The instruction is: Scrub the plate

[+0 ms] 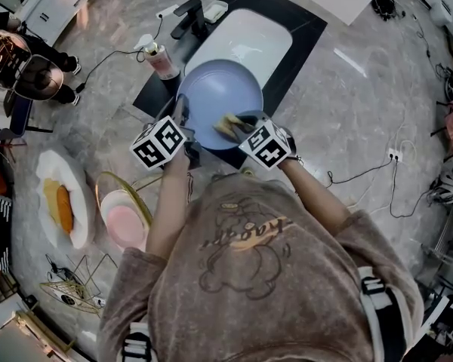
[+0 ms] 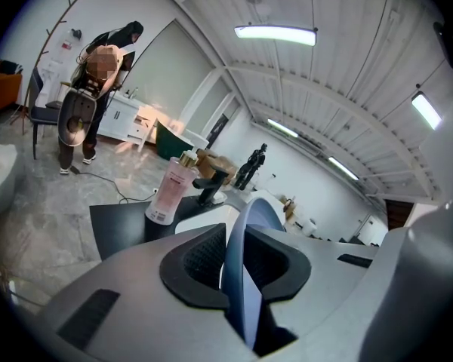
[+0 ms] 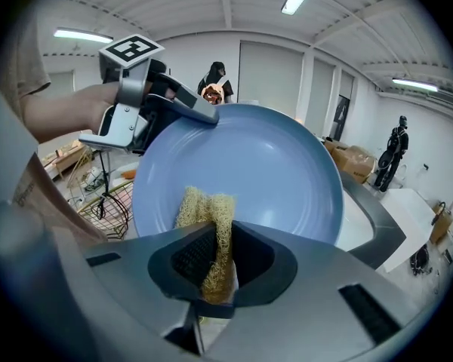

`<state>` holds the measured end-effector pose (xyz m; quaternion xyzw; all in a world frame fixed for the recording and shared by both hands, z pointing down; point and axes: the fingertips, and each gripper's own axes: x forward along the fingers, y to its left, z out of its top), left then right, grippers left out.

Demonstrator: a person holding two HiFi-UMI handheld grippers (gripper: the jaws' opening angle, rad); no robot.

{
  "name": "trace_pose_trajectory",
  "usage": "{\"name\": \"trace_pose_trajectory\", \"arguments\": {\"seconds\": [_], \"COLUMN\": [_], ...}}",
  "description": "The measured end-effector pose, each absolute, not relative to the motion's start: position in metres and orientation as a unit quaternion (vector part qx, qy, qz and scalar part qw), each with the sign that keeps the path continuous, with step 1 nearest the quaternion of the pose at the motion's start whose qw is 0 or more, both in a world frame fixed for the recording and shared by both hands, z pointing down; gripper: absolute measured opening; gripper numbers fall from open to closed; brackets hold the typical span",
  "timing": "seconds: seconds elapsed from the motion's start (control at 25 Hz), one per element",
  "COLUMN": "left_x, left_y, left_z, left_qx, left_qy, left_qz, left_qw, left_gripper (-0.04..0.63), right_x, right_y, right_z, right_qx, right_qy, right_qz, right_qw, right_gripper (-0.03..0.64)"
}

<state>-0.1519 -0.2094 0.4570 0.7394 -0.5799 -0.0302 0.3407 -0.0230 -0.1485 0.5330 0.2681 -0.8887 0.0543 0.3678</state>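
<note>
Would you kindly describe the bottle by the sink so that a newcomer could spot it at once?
Find the white sink in the black counter. At its left end in the head view stands a black tap, and the bottle stands on the counter just beside it. It is the only pink, gold-capped thing there, next to the dark tap and the blue plate.

Sink [image 1: 251, 38] partly behind plate [image 1: 219, 96]
</note>
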Motion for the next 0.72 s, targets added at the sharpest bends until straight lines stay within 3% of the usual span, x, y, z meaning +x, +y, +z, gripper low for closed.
{"name": "trace_pose_trajectory", "arguments": {"seconds": [0.72], "left_x": [-0.123], "left_y": [-0.206], "left_z": [0.460], "left_qx": [0.742], "left_qy": [-0.550], "left_qz": [-0.038], "left_qw": [0.382], "left_gripper": [0.060], "right_x": [-0.063], "right_y": [-0.148], "right_z": [0.497], "right_qx": [0.237], "right_qy": [-0.913], "right_qz": [0.027], "right_qw": [0.330], "right_gripper": [0.051]}}
